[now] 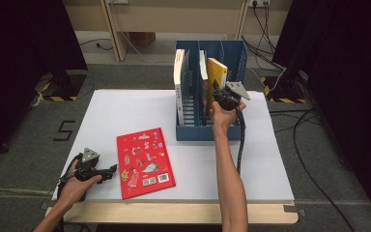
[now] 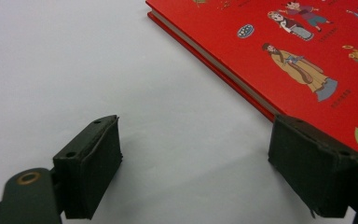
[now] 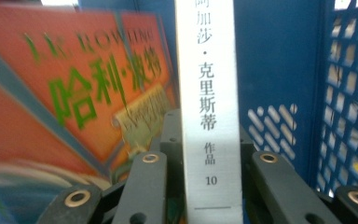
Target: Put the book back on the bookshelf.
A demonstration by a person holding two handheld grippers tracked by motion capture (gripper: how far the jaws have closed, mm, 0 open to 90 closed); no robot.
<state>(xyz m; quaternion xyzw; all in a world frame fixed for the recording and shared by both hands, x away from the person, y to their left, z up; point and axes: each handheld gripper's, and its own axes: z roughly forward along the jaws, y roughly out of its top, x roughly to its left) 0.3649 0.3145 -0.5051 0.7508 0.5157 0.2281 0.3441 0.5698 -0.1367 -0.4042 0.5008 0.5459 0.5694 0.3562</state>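
A blue file rack [image 1: 193,131] stands at the back of the white table [image 1: 116,111]. In its right compartment a yellow-covered book [image 1: 216,72] stands upright, and my right gripper [image 1: 221,96] is shut on its near edge. In the right gripper view, the right gripper [image 3: 209,135] clamps the book's white spine [image 3: 209,84], which carries black characters. A red picture book [image 1: 145,162] lies flat near the front. My left gripper [image 1: 108,171] rests on the table just left of it. In the left gripper view, the left gripper [image 2: 200,158] is open over bare table beside the red book [image 2: 284,46].
A white book [image 1: 178,82] stands in the rack's left compartment, another [image 1: 203,72] in the middle one. An orange-covered book [image 3: 74,93] leans beside the held spine; the rack's perforated blue wall [image 3: 349,93] is on the other side. Cables trail on the floor at the right.
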